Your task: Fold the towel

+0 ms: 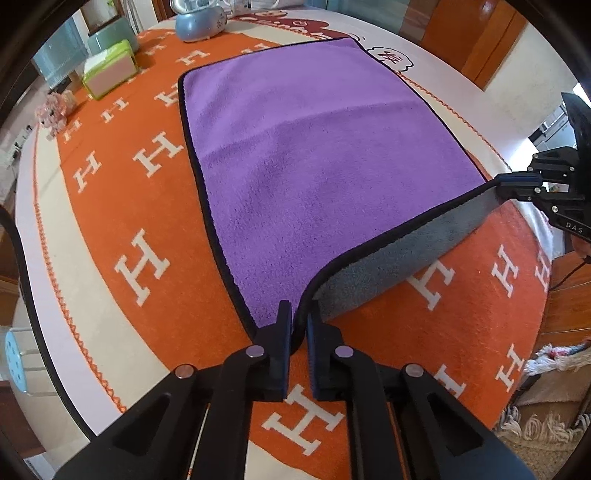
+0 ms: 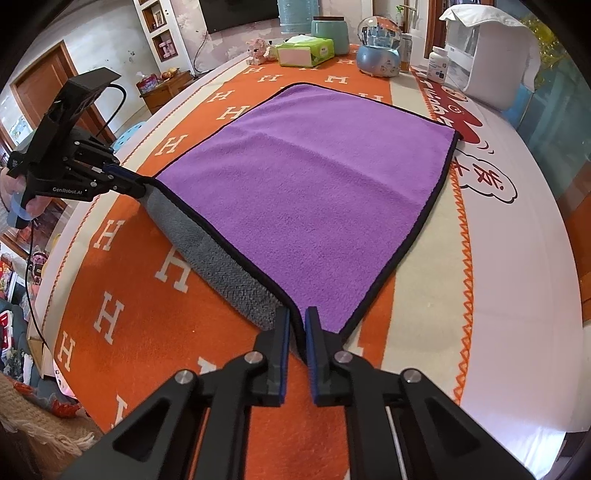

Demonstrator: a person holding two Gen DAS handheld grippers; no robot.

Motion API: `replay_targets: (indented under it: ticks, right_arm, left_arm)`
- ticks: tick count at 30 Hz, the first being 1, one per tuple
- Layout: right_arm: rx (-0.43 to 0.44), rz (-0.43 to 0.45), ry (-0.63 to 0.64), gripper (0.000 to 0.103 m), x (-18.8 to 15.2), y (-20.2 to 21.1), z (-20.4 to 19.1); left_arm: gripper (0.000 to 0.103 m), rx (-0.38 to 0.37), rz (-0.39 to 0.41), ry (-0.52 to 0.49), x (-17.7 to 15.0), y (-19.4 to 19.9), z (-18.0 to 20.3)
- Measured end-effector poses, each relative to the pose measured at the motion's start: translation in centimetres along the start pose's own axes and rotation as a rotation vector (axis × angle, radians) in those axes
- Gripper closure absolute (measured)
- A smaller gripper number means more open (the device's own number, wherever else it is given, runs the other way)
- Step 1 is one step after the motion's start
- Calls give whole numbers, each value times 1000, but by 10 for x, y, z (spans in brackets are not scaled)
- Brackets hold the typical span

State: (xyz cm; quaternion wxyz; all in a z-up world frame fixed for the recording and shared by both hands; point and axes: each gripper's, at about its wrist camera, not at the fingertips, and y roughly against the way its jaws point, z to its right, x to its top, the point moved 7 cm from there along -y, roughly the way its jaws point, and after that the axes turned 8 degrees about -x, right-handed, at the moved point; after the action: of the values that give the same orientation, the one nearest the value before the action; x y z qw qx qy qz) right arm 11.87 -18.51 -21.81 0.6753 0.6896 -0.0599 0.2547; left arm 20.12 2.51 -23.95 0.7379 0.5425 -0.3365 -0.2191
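Left wrist view: left tool [image 1: 298, 325] nearly closed, pinching the near corner of the purple towel [image 1: 314, 155] between its blue-padded fingers [image 1: 284, 332]. Black-bound edge of the towel rising out of the narrow gap, lifted off the orange H-patterned cloth [image 1: 129, 229] that covers the table. Grey underside [image 1: 399, 251] showing just ahead and to the right of the fingers, along the raised front edge. Far out to the right, right tool [image 1: 508, 186] clamped on the other front corner, the hem stretched between the two. Rest of the towel lying flat farther ahead on the cloth. Well ahead and to the left, a green tissue box [image 1: 109, 70]; straight beyond the towel's far edge, a blue snow globe [image 1: 199, 22].

Right wrist view: right tool [image 2: 297, 325] likewise almost shut, gripping a towel [image 2: 314, 184] corner, with black binding running down into the slit between the fingers [image 2: 312, 332]. Grey underside [image 2: 214, 251] hanging just ahead and to the left. Far to the left, left tool [image 2: 138, 186] closed on the opposite corner, held by a hand [image 2: 22, 203]. Purple face spreading ahead over the orange cloth [image 2: 129, 314], its far corners resting down. Beyond it, tissue box [image 2: 306, 51], snow globe [image 2: 380, 48] and, ahead to the right, a white appliance [image 2: 487, 59].
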Motion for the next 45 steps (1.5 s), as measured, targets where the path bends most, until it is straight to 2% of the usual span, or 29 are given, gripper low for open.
replay_targets:
  ticks: [7, 17, 23, 29, 37, 45]
  right_arm:
    - [-69, 14, -9, 99, 3, 6, -2]
    - [-133, 65, -102, 99, 21, 25, 6]
    - [-176, 101, -152, 99, 45, 33, 21]
    - [-181, 121, -212, 99, 79, 27, 48]
    - [-171, 104, -282, 99, 132, 4, 91]
    - [-152, 83, -308, 99, 179, -32, 125]
  left_arm:
    - [99, 55, 18, 45, -2, 6, 3]
    - [100, 79, 82, 83, 7, 31, 2]
    - [100, 126, 151, 85, 45, 51, -7]
    - [100, 164, 188, 106, 89, 55, -26]
    - [100, 241, 196, 116, 145, 46, -53]
    - [100, 284, 189, 155, 194, 23, -83]
